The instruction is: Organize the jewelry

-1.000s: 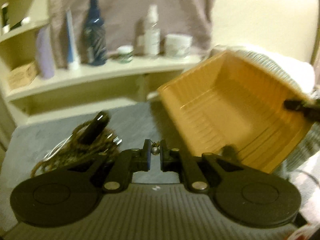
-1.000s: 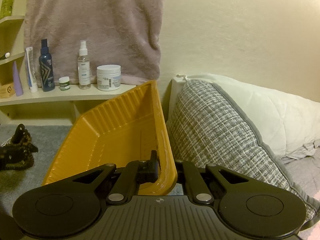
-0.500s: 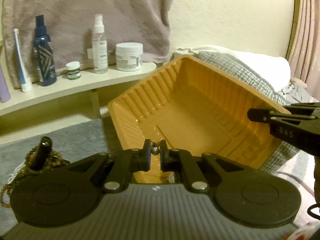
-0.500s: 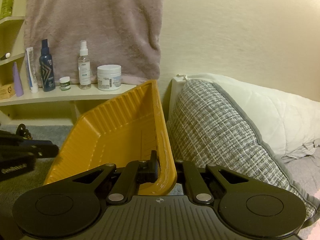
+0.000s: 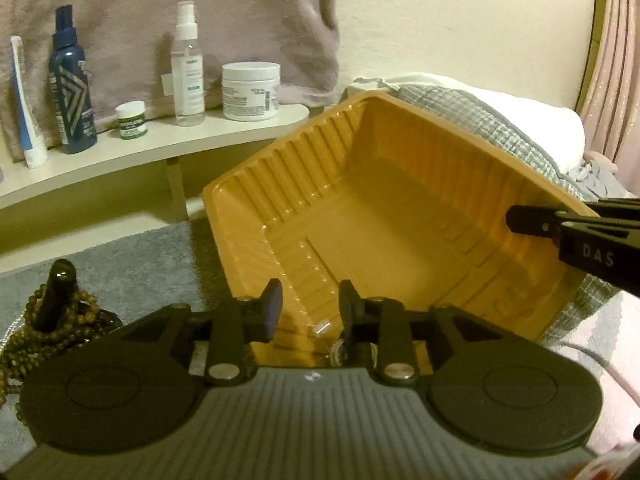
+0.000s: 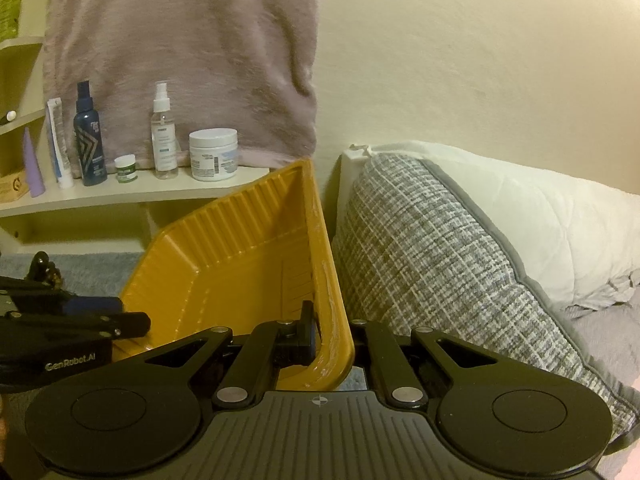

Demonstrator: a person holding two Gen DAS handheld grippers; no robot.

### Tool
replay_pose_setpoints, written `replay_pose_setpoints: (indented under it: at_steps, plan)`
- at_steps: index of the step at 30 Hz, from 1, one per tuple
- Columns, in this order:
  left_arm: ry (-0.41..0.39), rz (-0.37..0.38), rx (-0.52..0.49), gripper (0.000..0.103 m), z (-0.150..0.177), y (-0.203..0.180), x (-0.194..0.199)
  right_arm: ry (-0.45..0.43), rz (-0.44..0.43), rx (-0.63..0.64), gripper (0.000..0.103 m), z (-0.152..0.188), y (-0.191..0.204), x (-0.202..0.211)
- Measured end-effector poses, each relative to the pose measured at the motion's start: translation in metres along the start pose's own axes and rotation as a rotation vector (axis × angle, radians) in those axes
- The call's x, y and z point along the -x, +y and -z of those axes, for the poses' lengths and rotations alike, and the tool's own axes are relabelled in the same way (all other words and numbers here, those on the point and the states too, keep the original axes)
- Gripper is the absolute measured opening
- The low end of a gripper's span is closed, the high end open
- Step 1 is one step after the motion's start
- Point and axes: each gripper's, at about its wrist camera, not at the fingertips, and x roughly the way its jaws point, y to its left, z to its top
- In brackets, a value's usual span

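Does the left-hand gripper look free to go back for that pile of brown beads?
Probably yes. The left gripper is opening with nothing between its fingers, and the brown beads lie uncovered on the grey blanket just beside it.

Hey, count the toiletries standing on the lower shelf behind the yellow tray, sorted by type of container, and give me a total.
Spray bottles: 2, the dark blue bottle and the clear bottle
Jars: 2, the big white jar and the small green-labelled jar
Tubes: 1, the white and blue tube
Cones: 1, the purple cone
Total: 6
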Motion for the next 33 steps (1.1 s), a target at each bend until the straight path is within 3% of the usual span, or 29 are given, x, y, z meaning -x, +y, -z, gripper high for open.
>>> replay_pose_setpoints:
  at_steps: [8, 19, 23, 33]
  plan:
    - [0.005, -0.105, 0.057, 0.027, 0.019, 0.042, 0.029, 0.005, 0.001, -0.014, 0.005, 0.001, -0.002, -0.002]
    - [0.042, -0.314, 0.092, 0.027, 0.051, 0.103, 0.057, 0.017, 0.002, -0.021, 0.005, 0.0, -0.003, -0.003]
    - [0.037, -0.351, 0.081, 0.027, 0.053, 0.113, 0.056, 0.015, 0.002, -0.016, 0.005, -0.002, -0.002, -0.003]
    - [0.007, -0.352, 0.029, 0.034, 0.039, 0.119, 0.042, 0.017, 0.002, -0.008, 0.005, -0.003, 0.001, -0.001]
